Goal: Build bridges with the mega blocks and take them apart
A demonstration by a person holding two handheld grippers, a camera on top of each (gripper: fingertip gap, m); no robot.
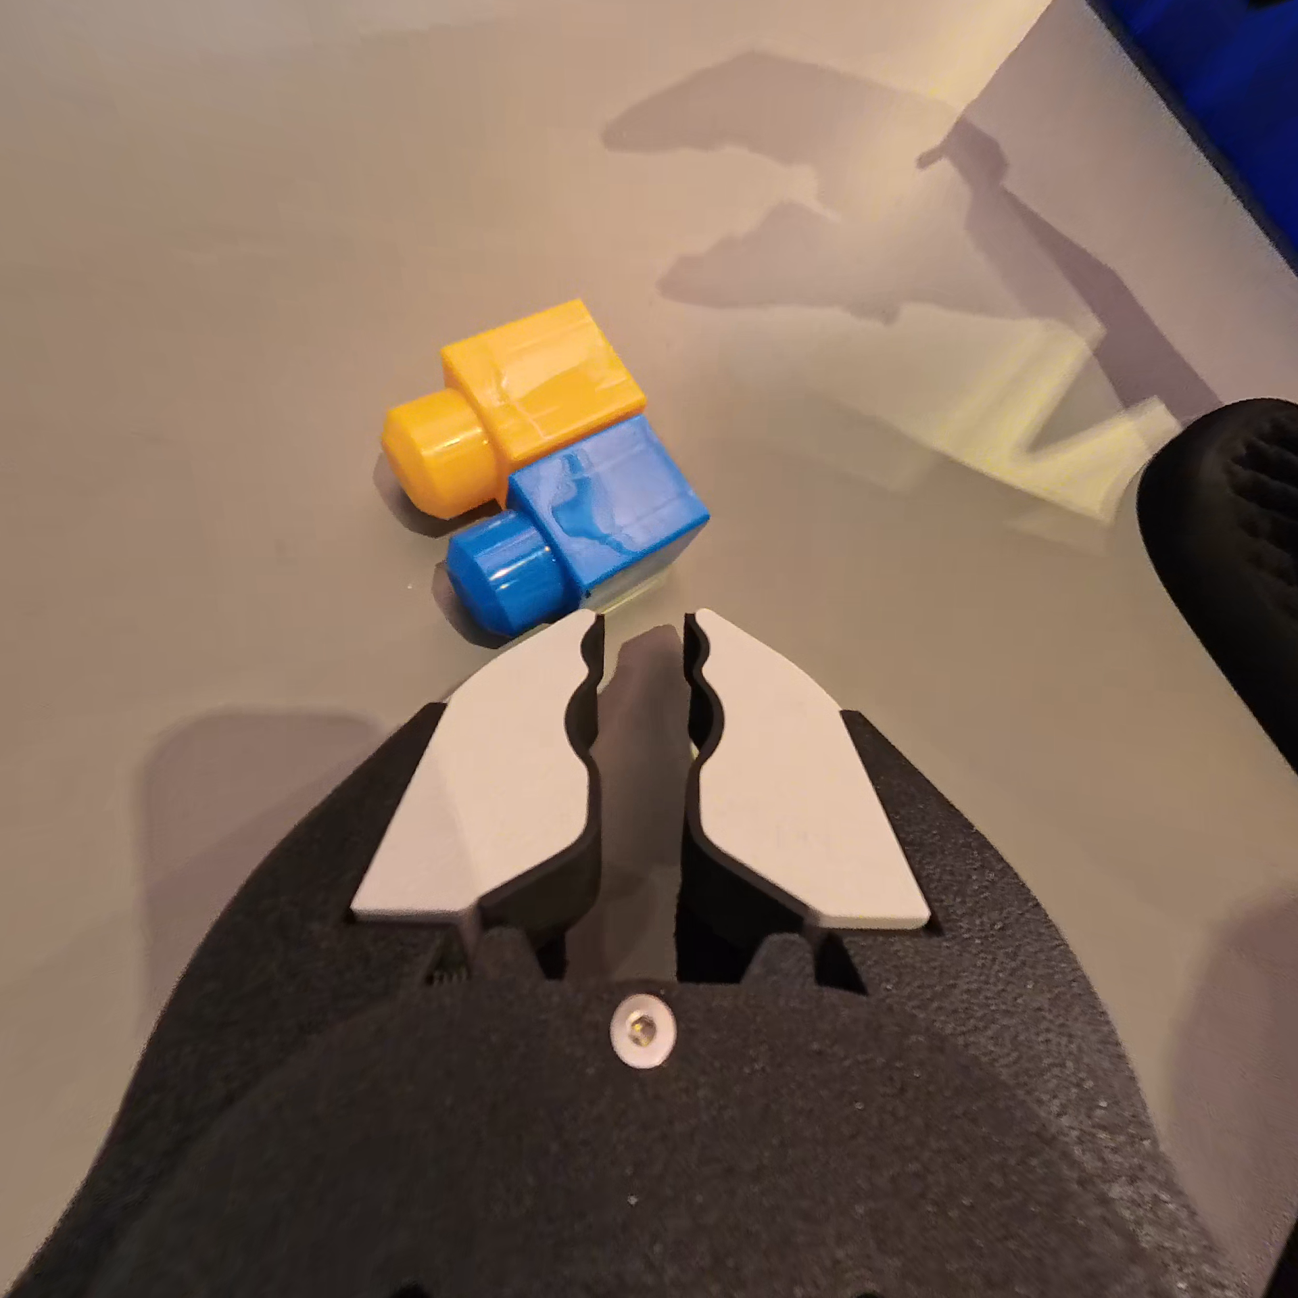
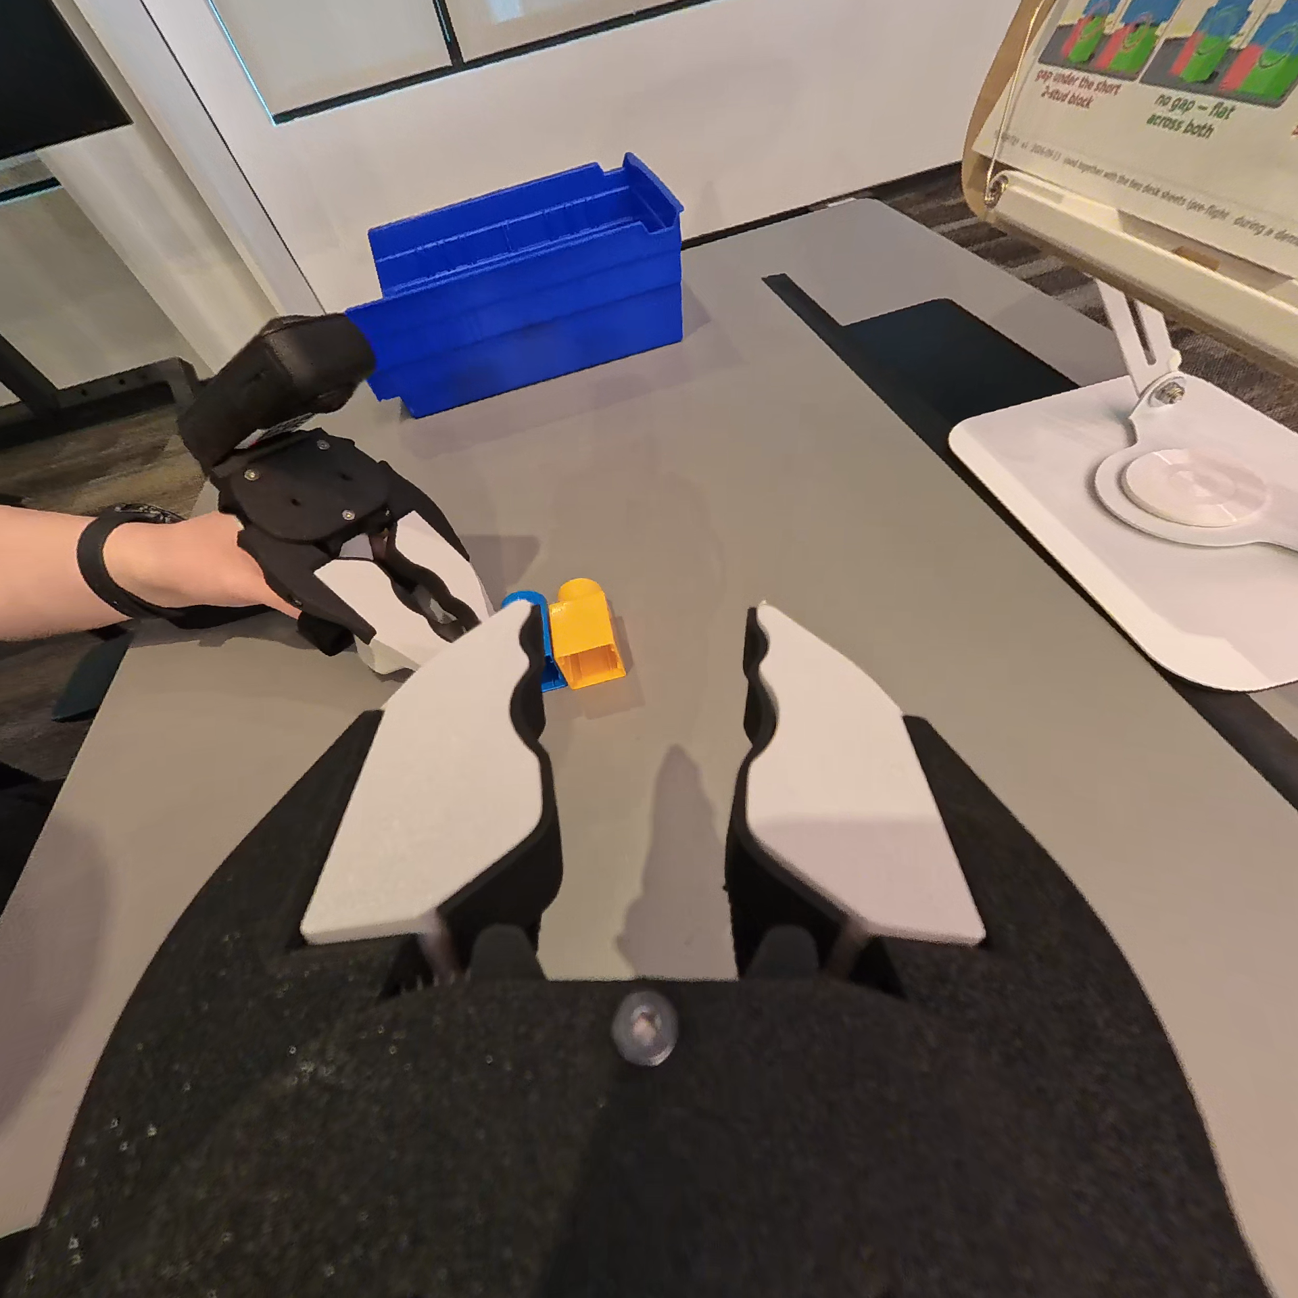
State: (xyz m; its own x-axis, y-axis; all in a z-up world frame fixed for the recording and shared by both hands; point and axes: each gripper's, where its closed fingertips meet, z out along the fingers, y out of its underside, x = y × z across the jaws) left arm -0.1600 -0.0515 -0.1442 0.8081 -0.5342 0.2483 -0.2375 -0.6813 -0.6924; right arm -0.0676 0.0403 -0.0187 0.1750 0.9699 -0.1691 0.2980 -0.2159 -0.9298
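Two single-stud mega blocks lie tipped on their sides in the middle of the grey worktop (image 2: pixel 702 435), a yellow block (image 1: pixel 523 397) and a blue block (image 1: pixel 586 523) pressed flank to flank, studs pointing the same way. The left gripper (image 1: pixel 643 618) angles steeply down at the worktop, its grey fingers (image 1: pixel 506 758) parted by a narrow gap with nothing between them, the tips just short of the blue block. From the right wrist view you can see the person's hand (image 2: pixel 189 562) behind that gripper, wrist low and level over the worktop's left edge, a dark band around the wrist (the hand's grip on the handle itself is hidden). The tips sit low, close to the worktop beside the blue block. The right gripper (image 2: pixel 639 618) hangs back on the near side, pointing forward across the worktop, jaws spread wide and empty; the blocks lie ahead of its left finger (image 2: pixel 449 772), which covers part of the blue one. Farther back stands an empty blue bin (image 2: pixel 534 295), and off to the right a white stand (image 2: pixel 1124 506) props up an instruction sheet (image 2: pixel 1159 84).
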